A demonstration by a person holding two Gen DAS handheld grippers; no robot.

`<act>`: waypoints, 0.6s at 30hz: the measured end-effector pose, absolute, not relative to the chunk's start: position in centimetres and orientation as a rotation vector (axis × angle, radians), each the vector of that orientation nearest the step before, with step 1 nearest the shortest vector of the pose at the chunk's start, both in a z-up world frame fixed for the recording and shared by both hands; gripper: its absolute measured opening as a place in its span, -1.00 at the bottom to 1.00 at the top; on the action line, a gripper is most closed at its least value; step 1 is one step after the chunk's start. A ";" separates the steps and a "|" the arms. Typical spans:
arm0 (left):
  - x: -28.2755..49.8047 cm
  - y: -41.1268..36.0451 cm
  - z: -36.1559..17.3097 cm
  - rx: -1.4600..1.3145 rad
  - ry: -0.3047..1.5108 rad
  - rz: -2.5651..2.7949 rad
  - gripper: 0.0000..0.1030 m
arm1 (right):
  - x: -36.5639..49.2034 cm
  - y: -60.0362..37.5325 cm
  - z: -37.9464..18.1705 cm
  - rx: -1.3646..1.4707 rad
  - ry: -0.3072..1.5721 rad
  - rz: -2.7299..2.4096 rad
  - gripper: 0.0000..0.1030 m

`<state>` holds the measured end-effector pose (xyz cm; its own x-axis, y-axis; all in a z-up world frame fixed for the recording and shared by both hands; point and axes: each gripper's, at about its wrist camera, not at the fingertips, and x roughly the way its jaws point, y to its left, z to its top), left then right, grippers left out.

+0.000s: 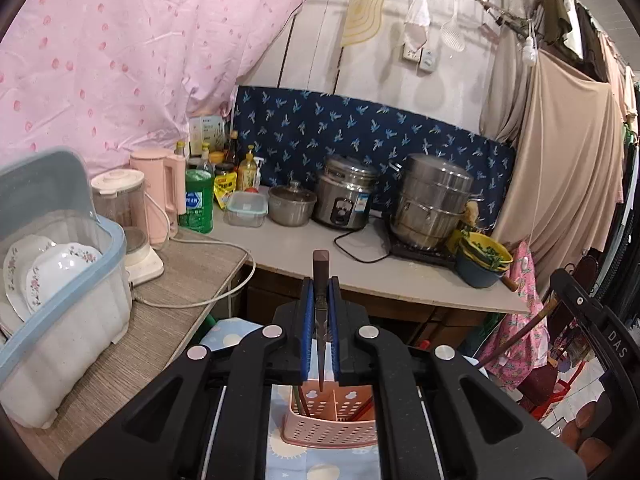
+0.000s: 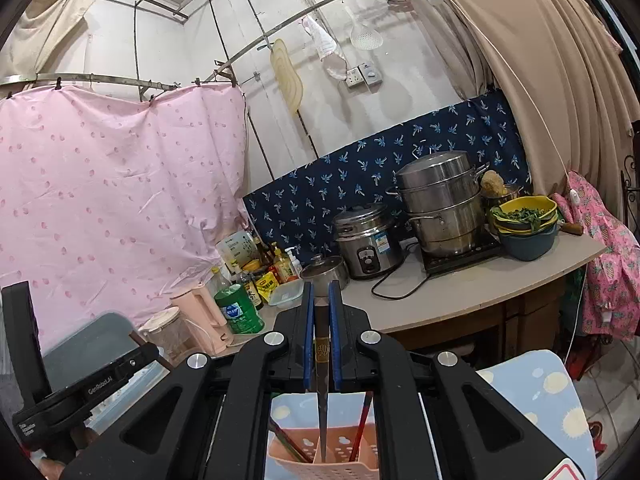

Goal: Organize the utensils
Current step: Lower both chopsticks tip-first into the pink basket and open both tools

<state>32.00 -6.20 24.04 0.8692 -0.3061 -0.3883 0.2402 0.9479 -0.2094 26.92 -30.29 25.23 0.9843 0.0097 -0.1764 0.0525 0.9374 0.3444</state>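
My left gripper (image 1: 321, 284) is shut on a dark chopstick (image 1: 321, 268) that stands upright, its tip pointing down into the pink perforated utensil holder (image 1: 332, 424) below. My right gripper (image 2: 322, 290) is shut on another dark chopstick (image 2: 322, 380), its tip down inside the same pink holder (image 2: 324, 460). The holder has compartments and holds a few red and dark chopsticks (image 2: 362, 424). It stands on a light blue patterned cloth (image 1: 288, 456). The right gripper's body shows at the right edge of the left wrist view (image 1: 592, 320).
A dish box (image 1: 60, 280) with plates stands on the wood table at left, next to a blender (image 1: 128, 220) and pink kettle (image 1: 160, 196). On the counter behind are bottles, a small pot (image 1: 292, 204), a rice cooker (image 1: 346, 196), a steamer pot (image 1: 434, 200) and stacked bowls (image 1: 482, 260).
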 end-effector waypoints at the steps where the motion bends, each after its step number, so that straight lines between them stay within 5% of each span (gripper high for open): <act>1: 32.6 -6.4 23.4 -0.158 0.447 -0.286 -0.87 | 27.7 -30.2 24.7 0.354 0.188 -0.022 -0.86; 18: 35.1 -7.3 16.1 -0.143 0.597 -0.278 -0.86 | 32.2 -29.4 14.8 0.358 0.419 -0.022 -0.84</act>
<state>35.07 -7.26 16.11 0.7909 -0.2988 -0.5341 0.2165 0.9529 -0.2125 32.23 -29.43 14.81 0.9142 0.0522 -0.4019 0.0942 0.9372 0.3359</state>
